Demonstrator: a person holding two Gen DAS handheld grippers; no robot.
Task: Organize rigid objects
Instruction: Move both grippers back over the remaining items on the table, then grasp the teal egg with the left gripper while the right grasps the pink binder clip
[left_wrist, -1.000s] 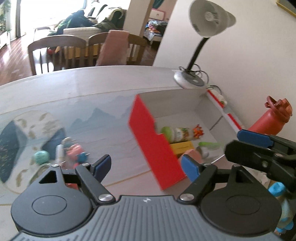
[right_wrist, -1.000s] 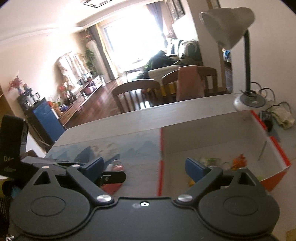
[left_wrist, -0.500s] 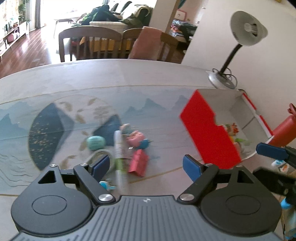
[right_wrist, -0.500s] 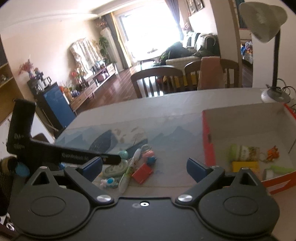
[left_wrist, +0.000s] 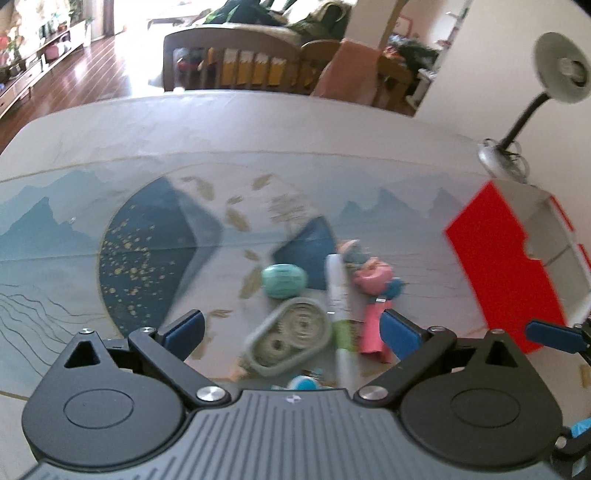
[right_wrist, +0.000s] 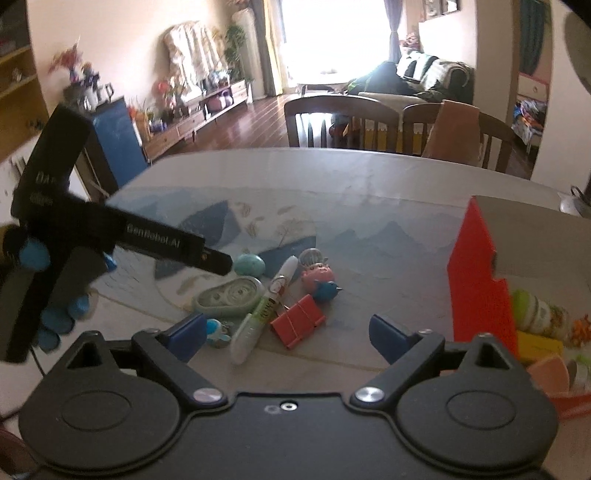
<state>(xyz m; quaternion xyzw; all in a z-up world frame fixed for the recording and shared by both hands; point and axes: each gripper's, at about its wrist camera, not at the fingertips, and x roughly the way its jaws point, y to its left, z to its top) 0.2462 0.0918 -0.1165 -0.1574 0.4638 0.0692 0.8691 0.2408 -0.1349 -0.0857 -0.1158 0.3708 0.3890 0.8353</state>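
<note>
Right wrist view: table under a printed landscape mat. Red-and-white box at 3 o'clock, open-topped; inside it a green-capped bottle, a yellow block and a small orange piece.

Loose pile at centre of mat, well apart from box. Largest to smallest: grey-green tape dispenser at 9 o'clock of pile; white-and-green marker lying just beside it; red binder clip at 5 o'clock; pink pig figure at 1 o'clock, touching a small blue ball; teal egg at 11 o'clock.

Right gripper spread wide, nothing between its pads, hovering above near edge of pile.

Left wrist view: left gripper likewise released and empty, above dispenser and marker. Image blurred here.
</note>
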